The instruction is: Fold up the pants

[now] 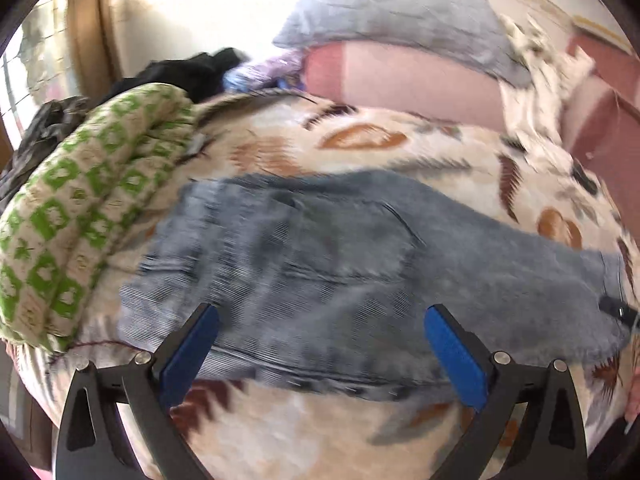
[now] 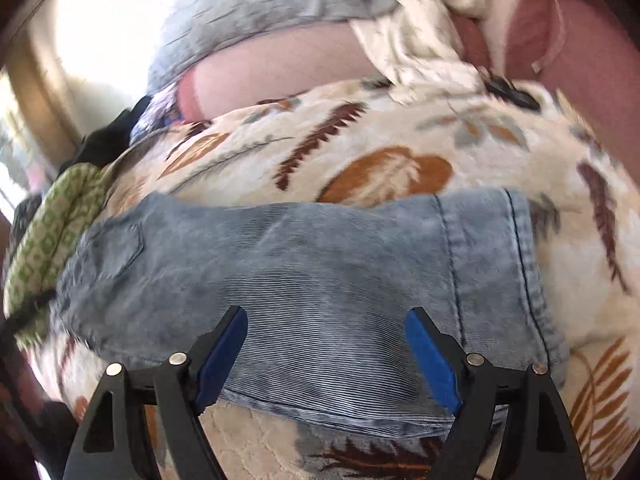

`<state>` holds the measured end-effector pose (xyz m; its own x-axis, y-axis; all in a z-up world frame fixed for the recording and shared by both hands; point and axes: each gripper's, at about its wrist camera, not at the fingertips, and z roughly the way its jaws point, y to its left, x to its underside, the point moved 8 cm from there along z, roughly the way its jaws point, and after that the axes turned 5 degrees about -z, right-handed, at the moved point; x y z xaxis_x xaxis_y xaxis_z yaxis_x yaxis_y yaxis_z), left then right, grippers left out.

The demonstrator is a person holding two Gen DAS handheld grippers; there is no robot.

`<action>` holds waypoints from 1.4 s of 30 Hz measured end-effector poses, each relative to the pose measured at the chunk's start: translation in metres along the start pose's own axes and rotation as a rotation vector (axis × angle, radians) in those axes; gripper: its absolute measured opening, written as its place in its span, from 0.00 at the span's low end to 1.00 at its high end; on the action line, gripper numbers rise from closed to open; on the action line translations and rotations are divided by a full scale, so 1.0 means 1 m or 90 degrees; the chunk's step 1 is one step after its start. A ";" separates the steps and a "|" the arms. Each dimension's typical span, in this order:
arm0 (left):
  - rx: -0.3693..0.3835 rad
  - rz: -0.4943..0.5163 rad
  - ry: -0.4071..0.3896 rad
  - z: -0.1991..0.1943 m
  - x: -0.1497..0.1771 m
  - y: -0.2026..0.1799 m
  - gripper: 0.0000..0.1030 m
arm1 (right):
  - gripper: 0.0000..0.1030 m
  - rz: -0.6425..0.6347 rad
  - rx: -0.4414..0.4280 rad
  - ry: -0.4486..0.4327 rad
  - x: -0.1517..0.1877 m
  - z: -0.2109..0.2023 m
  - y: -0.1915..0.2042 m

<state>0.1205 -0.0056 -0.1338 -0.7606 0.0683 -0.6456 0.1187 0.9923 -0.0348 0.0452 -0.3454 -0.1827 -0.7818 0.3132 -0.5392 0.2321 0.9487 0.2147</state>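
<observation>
Light blue denim pants [image 1: 320,256] lie flat across a cream leaf-patterned blanket [image 1: 360,148] on a bed, waist end to the left, leg ends to the right. My left gripper [image 1: 322,316] is open, its blue pads over the near edge of the pants at the seat, holding nothing. In the right wrist view the same pants [image 2: 304,264] show their hem end at right. My right gripper [image 2: 326,318] is open above the near edge of the legs, empty. Both views are motion-blurred.
A green-patterned quilt [image 1: 76,216] is rolled up at the left. A grey pillow [image 1: 396,16] and a pink pillow [image 1: 404,80] lie at the back. Dark clothes [image 1: 192,72] sit behind the quilt. A window lies at far left.
</observation>
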 end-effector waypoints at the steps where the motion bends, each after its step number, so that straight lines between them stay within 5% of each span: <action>1: 0.005 0.009 0.005 0.002 0.003 -0.008 1.00 | 0.81 0.009 0.002 0.009 0.001 0.003 -0.003; 6: 0.033 0.076 0.035 0.016 0.018 -0.052 1.00 | 0.81 0.020 0.053 0.034 0.003 0.012 -0.020; 12: -0.021 0.188 0.118 0.041 0.052 -0.074 1.00 | 0.82 0.012 0.057 0.062 0.004 0.019 -0.026; 19: 0.040 0.139 0.056 0.016 0.020 -0.076 1.00 | 0.82 0.027 -0.006 -0.046 -0.034 -0.002 -0.018; 27: 0.050 0.152 0.077 0.037 0.019 -0.101 1.00 | 0.82 -0.007 -0.111 -0.009 -0.057 0.032 0.012; 33: 0.040 0.161 0.111 0.053 0.039 -0.104 1.00 | 0.82 -0.007 -0.060 0.052 -0.054 0.064 0.000; 42: 0.001 0.170 0.154 0.073 0.042 -0.100 1.00 | 0.82 -0.001 0.008 0.058 -0.066 0.085 -0.029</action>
<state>0.1232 -0.1092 -0.2130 -0.8321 0.3471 -0.4326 0.3337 0.9363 0.1092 0.1387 -0.3899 -0.2224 -0.8313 0.3071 -0.4634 0.2377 0.9499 0.2030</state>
